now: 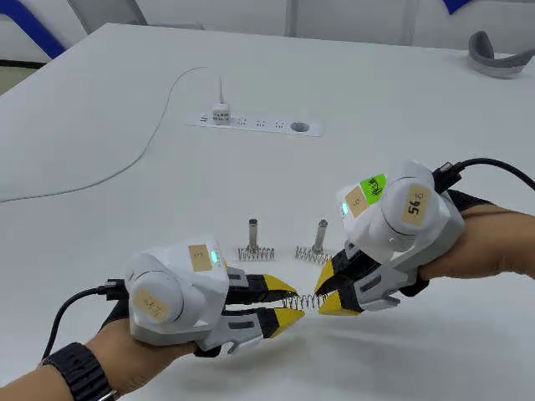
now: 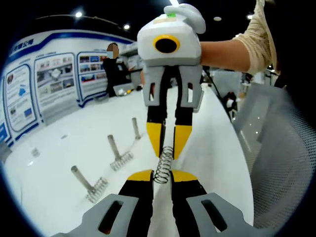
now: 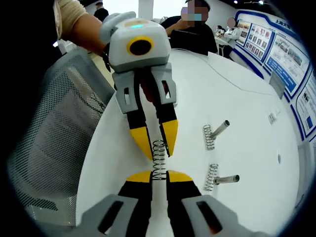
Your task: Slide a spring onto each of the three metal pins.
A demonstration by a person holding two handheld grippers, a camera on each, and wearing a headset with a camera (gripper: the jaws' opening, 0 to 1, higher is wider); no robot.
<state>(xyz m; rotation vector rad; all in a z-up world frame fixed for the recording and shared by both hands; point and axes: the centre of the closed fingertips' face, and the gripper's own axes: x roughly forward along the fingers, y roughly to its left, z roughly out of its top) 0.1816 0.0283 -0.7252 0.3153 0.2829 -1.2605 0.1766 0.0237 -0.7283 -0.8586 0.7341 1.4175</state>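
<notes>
Room: a white table [image 1: 100, 100] in a hall with blue-trimmed display boards [image 2: 54, 84] on the wall; a grey mesh chair back [image 3: 54, 128] stands beside the table.
Far edge: a power strip [image 1: 255, 124] with a small white plug [image 1: 221, 113] in it; its cable [image 1: 150, 138] curves off toward the left edge.
Cut off: a grey curved band [image 1: 499, 57] at the far right corner runs out of the head view; what it is cannot be told.
Metal pins: the left gripper view has three upright in a row, near [image 2: 80, 178], middle [image 2: 113, 146] and far [image 2: 136, 127]. The far one's foot is too small to read.
Loose springs: one lies on its side touching the near pin's foot [image 2: 98, 189], another at the middle pin's foot [image 2: 122, 160]. Neither is threaded on.
Spring in the air: the held spring [image 1: 305, 301] hangs level above the table, closer to the near edge than the pins, bridging the two grippers.
Left gripper [image 1: 288, 302]: jaws drawn in on the held spring's left end, a yellow tip on either side.
Right gripper [image 1: 331, 291]: jaws pinched on the other end, facing the left gripper tip to tip, with the bare middle coils between them.
Grip: how firmly either one presses cannot be told.
</notes>
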